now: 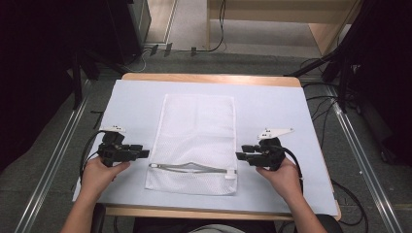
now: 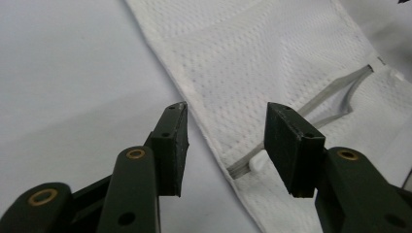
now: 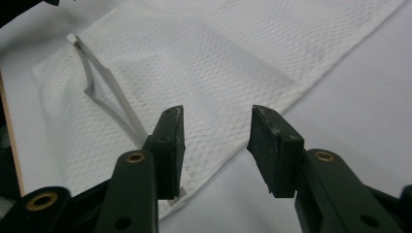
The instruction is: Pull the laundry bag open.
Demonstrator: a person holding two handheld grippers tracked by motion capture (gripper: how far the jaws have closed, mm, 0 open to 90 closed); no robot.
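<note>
The jaws of the left gripper (image 1: 144,153) are spread wide with nothing pressed between them, the left edge of the white mesh laundry bag (image 1: 197,141) lying just beyond. The right gripper (image 1: 239,156) is likewise parted and empty at the bag's right edge. The bag is laid flat mid-worktop (image 1: 131,104), its zipper (image 1: 189,168) part open, apparently. A release seems just completed; next, regrasping both edges would be required.

Lab: floor rails (image 1: 53,160), trailing cables (image 1: 323,109), covered table (image 1: 131,97).
</note>
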